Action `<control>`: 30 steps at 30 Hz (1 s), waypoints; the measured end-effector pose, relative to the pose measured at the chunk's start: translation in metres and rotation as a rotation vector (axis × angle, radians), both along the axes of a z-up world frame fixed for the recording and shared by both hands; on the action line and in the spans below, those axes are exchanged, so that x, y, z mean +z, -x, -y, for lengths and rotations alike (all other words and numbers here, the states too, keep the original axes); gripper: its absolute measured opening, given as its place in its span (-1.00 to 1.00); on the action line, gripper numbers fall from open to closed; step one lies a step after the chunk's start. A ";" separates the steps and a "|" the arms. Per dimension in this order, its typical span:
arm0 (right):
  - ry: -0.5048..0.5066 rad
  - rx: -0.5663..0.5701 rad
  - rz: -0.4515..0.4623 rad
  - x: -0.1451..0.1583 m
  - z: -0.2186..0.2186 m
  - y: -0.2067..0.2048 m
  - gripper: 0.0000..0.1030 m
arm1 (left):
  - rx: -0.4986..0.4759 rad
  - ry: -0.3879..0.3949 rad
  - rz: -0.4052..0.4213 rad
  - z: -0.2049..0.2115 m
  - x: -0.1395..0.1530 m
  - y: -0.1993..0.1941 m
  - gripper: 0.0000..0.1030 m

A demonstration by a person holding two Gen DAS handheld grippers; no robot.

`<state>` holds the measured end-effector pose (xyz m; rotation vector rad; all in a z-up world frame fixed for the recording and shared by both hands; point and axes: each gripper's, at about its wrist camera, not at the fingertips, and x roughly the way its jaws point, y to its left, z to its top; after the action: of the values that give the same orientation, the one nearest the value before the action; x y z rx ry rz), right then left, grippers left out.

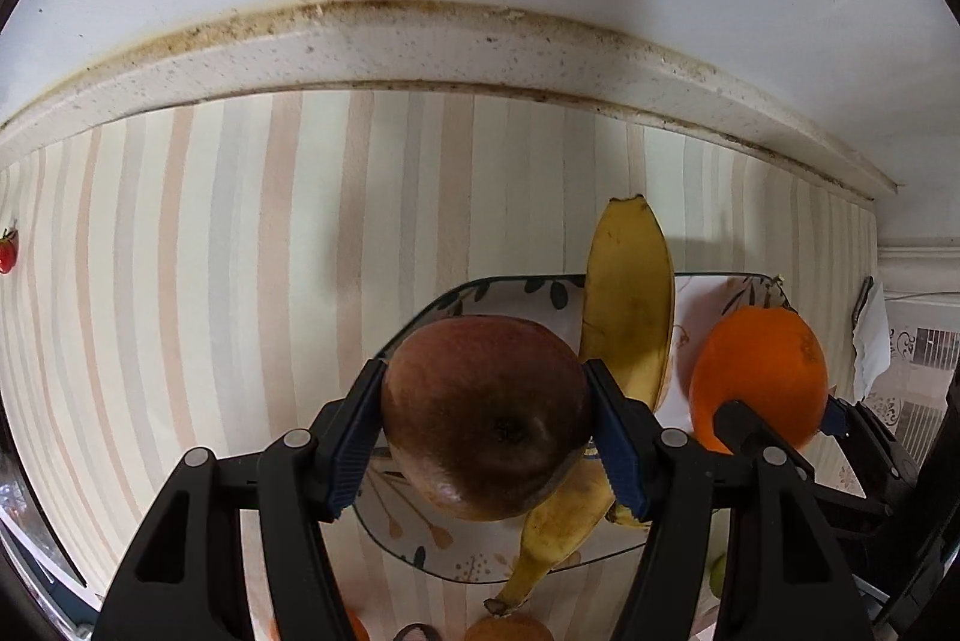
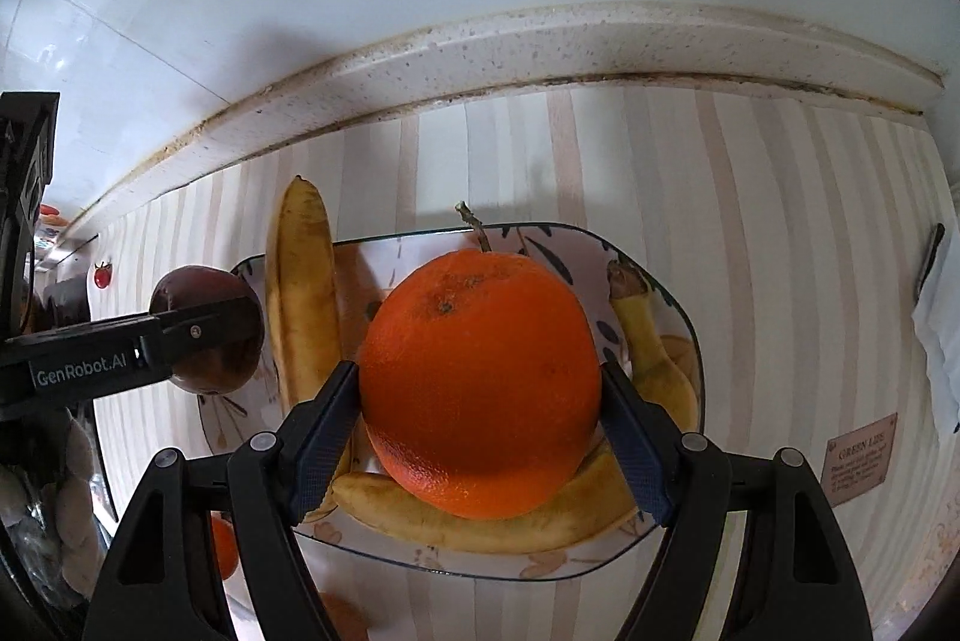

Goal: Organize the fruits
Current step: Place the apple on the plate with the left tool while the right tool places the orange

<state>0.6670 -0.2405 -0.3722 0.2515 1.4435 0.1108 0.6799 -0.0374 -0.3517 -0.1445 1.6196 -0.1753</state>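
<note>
My left gripper (image 1: pixel 486 419) is shut on a dark red-brown apple (image 1: pixel 480 413), held over the left end of a floral plate (image 1: pixel 474 290). My right gripper (image 2: pixel 480 395) is shut on a large orange (image 2: pixel 480 389), held above the plate (image 2: pixel 672 293). Several yellow bananas lie on the plate: one banana (image 1: pixel 630 305) stands along the apple's right, one banana (image 2: pixel 300 305) lies at the left, another banana (image 2: pixel 474 515) curves under the orange. The right wrist view also shows the apple (image 2: pixel 204 293) in the left gripper, and the left wrist view shows the orange (image 1: pixel 762 359).
The plate sits on a striped mat (image 1: pixel 210 281) on a counter, with a speckled stone ledge (image 1: pixel 420 47) and white wall behind. A small strawberry (image 1: pixel 7 251) lies far left. A white cloth (image 2: pixel 942 317) and a small label card (image 2: pixel 861 452) are at the right. More orange fruit (image 2: pixel 225 545) lies near the front edge.
</note>
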 end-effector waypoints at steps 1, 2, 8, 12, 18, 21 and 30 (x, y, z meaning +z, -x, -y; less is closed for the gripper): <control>-0.006 -0.002 -0.007 -0.002 0.001 -0.001 0.58 | -0.002 -0.004 -0.007 0.002 -0.001 0.001 0.22; -0.009 -0.002 -0.007 -0.002 0.002 -0.001 0.57 | -0.004 -0.010 -0.015 0.004 -0.003 0.001 0.22; -0.031 -0.012 -0.053 -0.004 0.004 -0.007 0.59 | 0.014 -0.020 -0.065 0.008 -0.016 -0.001 0.23; -0.039 -0.025 -0.083 -0.006 0.006 -0.010 0.59 | 0.012 -0.022 -0.082 0.009 -0.018 -0.001 0.22; -0.048 -0.026 -0.077 0.006 0.007 -0.009 0.80 | 0.022 0.007 -0.037 0.006 0.001 -0.003 0.48; -0.041 -0.018 -0.060 0.022 0.005 -0.009 0.80 | 0.021 0.016 -0.007 0.006 0.018 0.001 0.50; 0.057 0.044 -0.004 0.060 -0.009 0.025 0.83 | 0.011 0.007 0.069 0.000 0.060 0.039 0.75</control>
<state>0.6422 -0.2313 -0.3118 0.1733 1.4545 0.1045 0.6410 -0.0373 -0.2915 -0.1511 1.5493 -0.1755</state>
